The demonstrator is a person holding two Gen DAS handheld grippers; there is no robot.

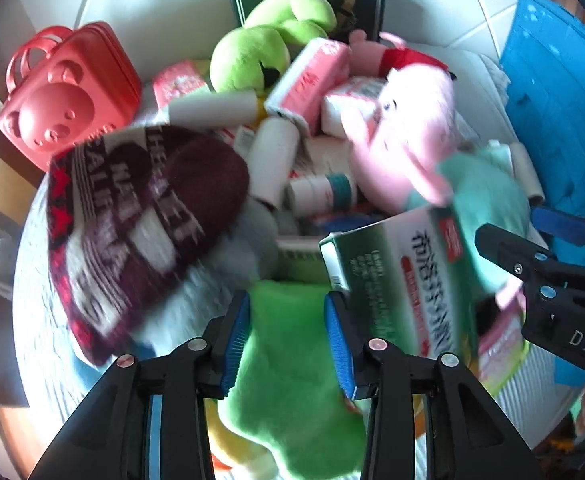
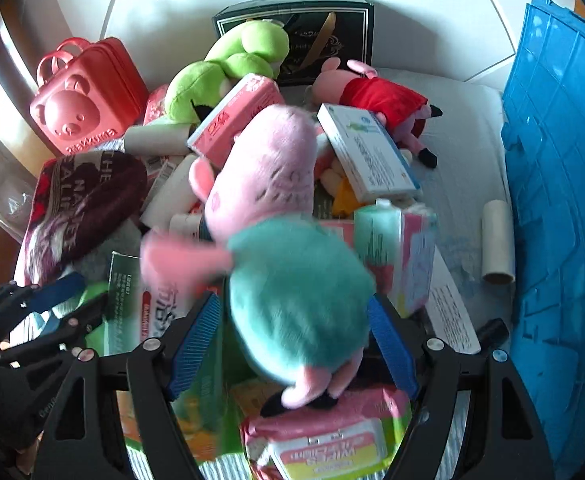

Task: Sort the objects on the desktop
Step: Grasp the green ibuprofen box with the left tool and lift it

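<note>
Two grippers hung over a big pile of toys and boxes. The right gripper [image 2: 296, 344] held a pink pig plush [image 2: 284, 240] by its teal body, and the left gripper's [image 1: 288, 344] narrow fingers [image 1: 234, 344] had a green sock [image 1: 288, 364] between them.

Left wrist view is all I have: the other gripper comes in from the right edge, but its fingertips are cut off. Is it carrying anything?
Observer: Yes. The right gripper has the pink pig plush with the teal body between its blue pads, gripped at the body.
Operator: What sits under it?
Observer: A pink pack printed WIPES lies right below the plush's feet.
Operator: And what does that plush hide from me?
Observer: A white and blue cardboard box, tilted on the heap, right next to a second pig plush in a red dress.
</note>
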